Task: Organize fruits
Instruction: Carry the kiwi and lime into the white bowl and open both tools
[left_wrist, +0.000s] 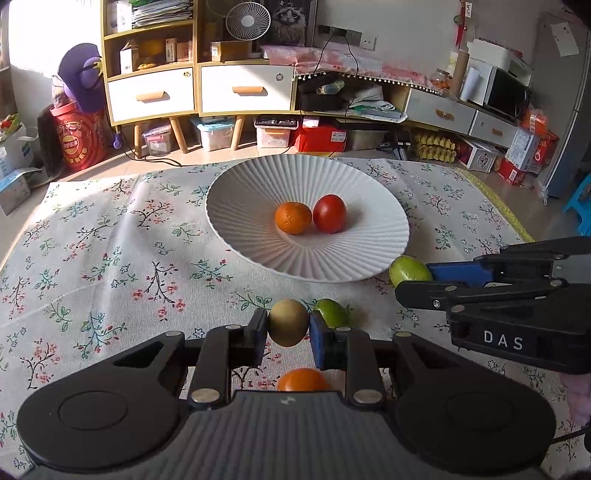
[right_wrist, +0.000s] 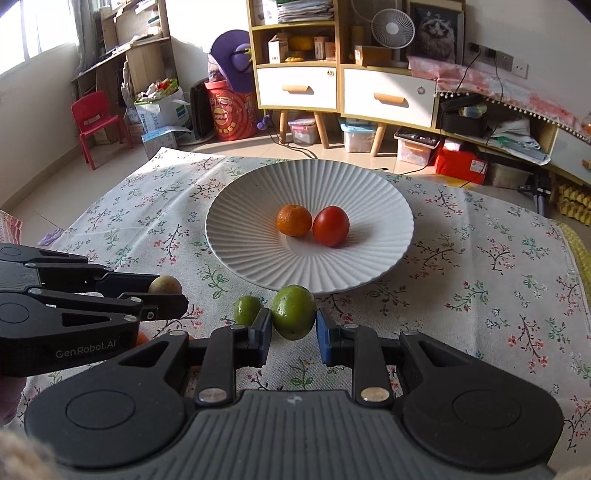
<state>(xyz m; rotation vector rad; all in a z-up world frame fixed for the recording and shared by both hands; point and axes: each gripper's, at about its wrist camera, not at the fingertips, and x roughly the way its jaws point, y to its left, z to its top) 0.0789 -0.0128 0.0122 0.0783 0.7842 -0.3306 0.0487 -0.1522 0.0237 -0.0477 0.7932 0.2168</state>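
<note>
Holding a brownish kiwi (left_wrist: 288, 322) between its two blue pads, the left hand-held gripper (left_wrist: 288, 334) sits closed on the fruit just above the floral cloth of the desk (left_wrist: 110, 258); from the right wrist view only the top of that kiwi (right_wrist: 165, 285) shows past the black fingers.

Right hand-held gripper (right_wrist: 294, 330): jaws partly apart around a large green fruit (right_wrist: 293, 312). The left pad touches its side; a thin gap seems to remain at the right pad, so a firm grip cannot be confirmed. From the left wrist view the same fruit (left_wrist: 409, 270) is half hidden by this gripper's fingers.

White ribbed plate (right_wrist: 258, 206): centre of the desk, carrying one orange mandarin (right_wrist: 294, 220) and one red tomato (right_wrist: 331, 226), touching side by side.

Small lime (right_wrist: 248, 310): on the cloth, near the plate's front rim, just left of the large green fruit; partly covered by the left pad of the right hand-held gripper.

Second mandarin (left_wrist: 303, 379): on the cloth beneath the left hand-held gripper, lower half cut off by the gripper body.
</note>
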